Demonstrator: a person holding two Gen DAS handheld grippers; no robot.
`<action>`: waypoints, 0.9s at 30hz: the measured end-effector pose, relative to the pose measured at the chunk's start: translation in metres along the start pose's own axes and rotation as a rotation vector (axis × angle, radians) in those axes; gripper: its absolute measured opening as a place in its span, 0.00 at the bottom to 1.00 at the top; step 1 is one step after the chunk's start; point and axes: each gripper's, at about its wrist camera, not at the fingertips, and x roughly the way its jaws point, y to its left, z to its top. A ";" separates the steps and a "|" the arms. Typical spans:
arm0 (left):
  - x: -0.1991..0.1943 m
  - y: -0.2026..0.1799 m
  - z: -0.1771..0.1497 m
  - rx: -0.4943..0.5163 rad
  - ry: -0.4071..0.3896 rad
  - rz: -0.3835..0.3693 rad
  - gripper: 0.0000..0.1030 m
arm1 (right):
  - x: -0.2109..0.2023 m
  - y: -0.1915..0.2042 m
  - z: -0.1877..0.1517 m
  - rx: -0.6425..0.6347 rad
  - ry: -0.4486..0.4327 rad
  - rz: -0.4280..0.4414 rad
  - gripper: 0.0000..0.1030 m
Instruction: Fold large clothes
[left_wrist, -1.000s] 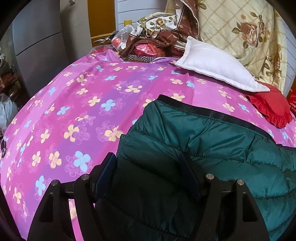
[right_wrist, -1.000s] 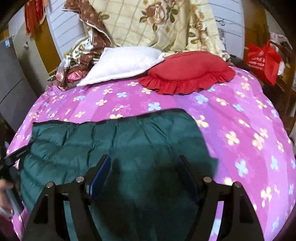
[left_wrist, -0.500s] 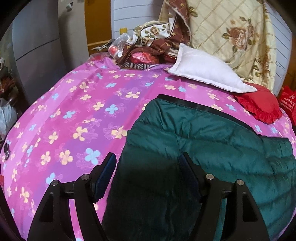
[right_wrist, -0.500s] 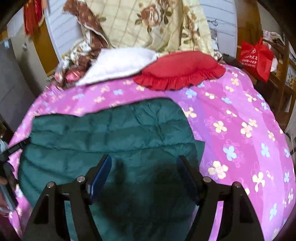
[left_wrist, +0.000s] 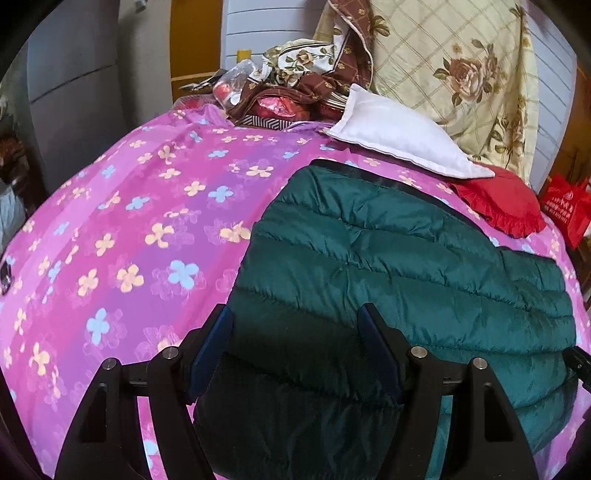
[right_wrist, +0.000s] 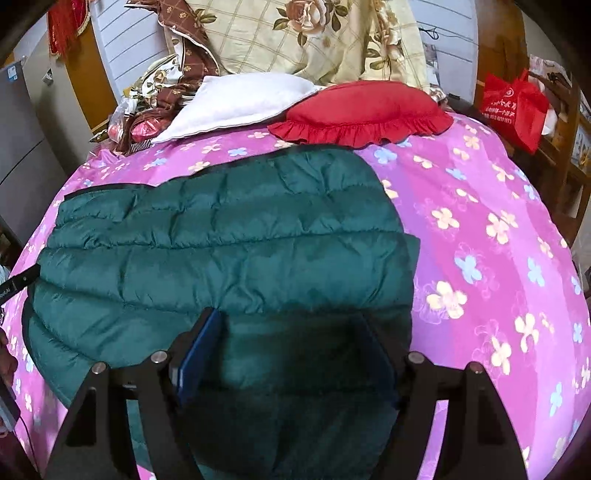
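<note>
On inspection, the dark green quilted jacket (left_wrist: 388, 258) lay flat on the bed, spread over the pink flowered sheet (left_wrist: 129, 240), toward the near edge. Its black-trimmed edge ran along the far side, just short of the pillows.

My left claw (left_wrist: 295, 354) stood spread above the jacket's near left portion. Its blue pads (left_wrist: 212, 350) were apart, and I could see no fabric pinched between them. The jacket's left edge ran just inside the left finger.

My right claw (right_wrist: 286, 352) was likewise spread, positioned over the jacket's near right portion, close to its right-hand edge. Nothing was gripped; the padded cloth lay beneath the fingers, in their shadow. Whether the fingertips touched the cloth I could not tell.

At the head of the bed, a white pillow (right_wrist: 240, 99) rested partly beside a red frilled cushion (right_wrist: 362, 110), the two touching. Behind them a cream rose-patterned quilt (right_wrist: 314, 33) was heaped against the wall. A red bag (right_wrist: 513, 107) sat off the bed at the right. A pile of brown patterned cloth (left_wrist: 314, 81) occupied the far left corner.
</note>
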 end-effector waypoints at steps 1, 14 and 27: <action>0.000 0.002 0.000 -0.009 0.003 -0.005 0.50 | -0.005 -0.001 0.001 0.007 -0.005 0.007 0.76; 0.006 0.018 0.003 -0.070 0.037 -0.065 0.50 | -0.022 -0.035 -0.001 0.115 -0.023 0.042 0.88; 0.019 0.028 0.004 -0.103 0.055 -0.119 0.53 | -0.003 -0.053 -0.003 0.174 0.007 0.059 0.91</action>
